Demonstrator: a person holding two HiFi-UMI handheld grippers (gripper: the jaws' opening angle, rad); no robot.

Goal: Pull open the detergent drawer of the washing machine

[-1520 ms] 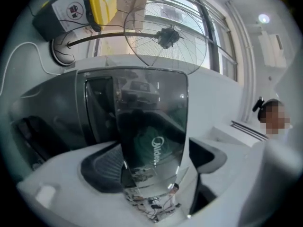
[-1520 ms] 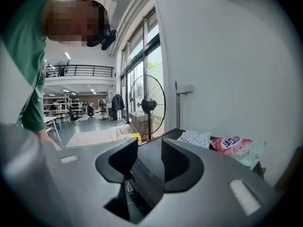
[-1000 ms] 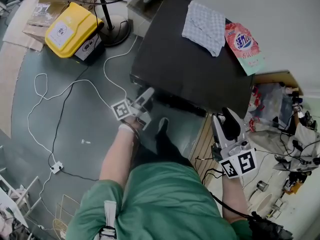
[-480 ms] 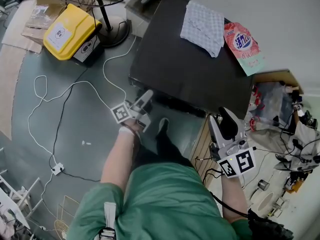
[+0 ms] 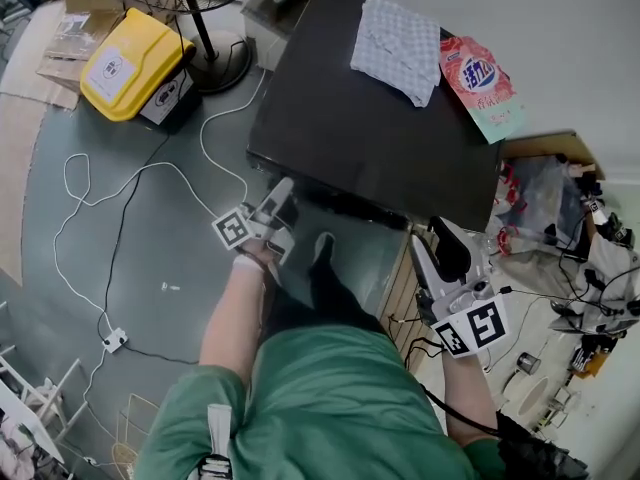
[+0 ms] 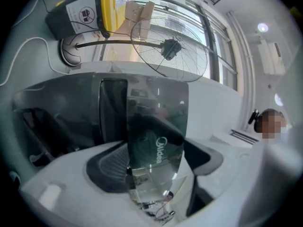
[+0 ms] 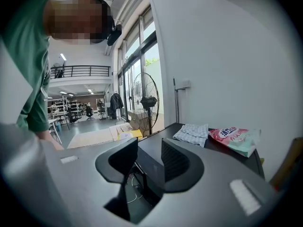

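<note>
My left gripper [image 5: 281, 198] clamps the glossy silver detergent drawer front [image 6: 156, 141] of the black-topped washing machine [image 5: 380, 138]. My right gripper [image 5: 432, 245] hangs beside it, jaws narrowly apart, empty.

the head camera looks steeply down from high up on the washing machine [image 5: 380, 128] and floor. the camera on the left gripper [image 6: 156, 148] sits very near the detergent drawer [image 6: 156, 122] between its jaws, facing the fan [image 6: 168, 46]. the camera on the right gripper [image 7: 149, 145] looks flat across the machine's top; all 3 share the fan.
</note>
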